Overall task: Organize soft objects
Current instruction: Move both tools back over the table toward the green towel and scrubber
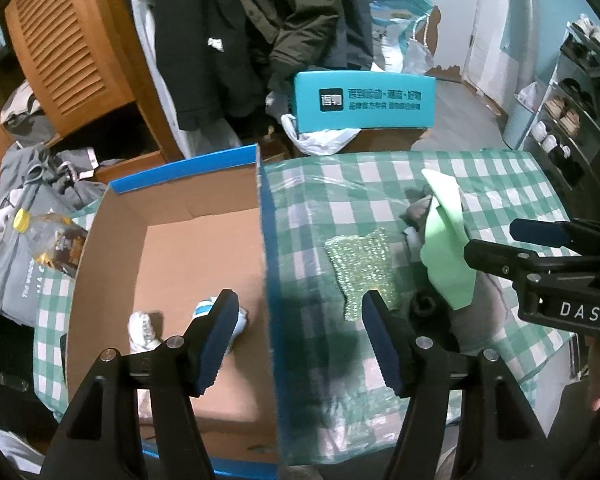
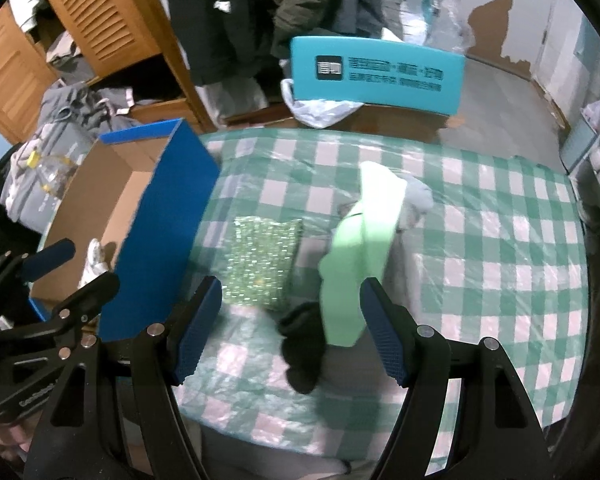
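A blue cardboard box (image 1: 266, 264) (image 2: 156, 232) stands open on the checked table, with a white-and-blue sock (image 1: 242, 318) and a white sock (image 1: 142, 330) (image 2: 94, 260) inside. My left gripper (image 1: 298, 338) is open, straddling the box's right wall. On the tablecloth lie a sparkly green cloth (image 1: 362, 266) (image 2: 262, 264), a light green cloth (image 1: 446, 240) (image 2: 356, 256), a black sock (image 2: 304, 350) (image 1: 422, 304) and a grey cloth (image 2: 416, 200). My right gripper (image 2: 292, 330) (image 1: 496, 246) is open and empty just above the black sock and green cloths.
A green-and-white checked tablecloth (image 2: 500, 248) covers the table. A teal box (image 1: 364, 100) (image 2: 376, 76) and a white plastic bag (image 1: 320, 138) sit behind it. A plastic bottle (image 1: 46, 240) and grey clothes lie left. A shoe rack (image 1: 568, 120) stands right.
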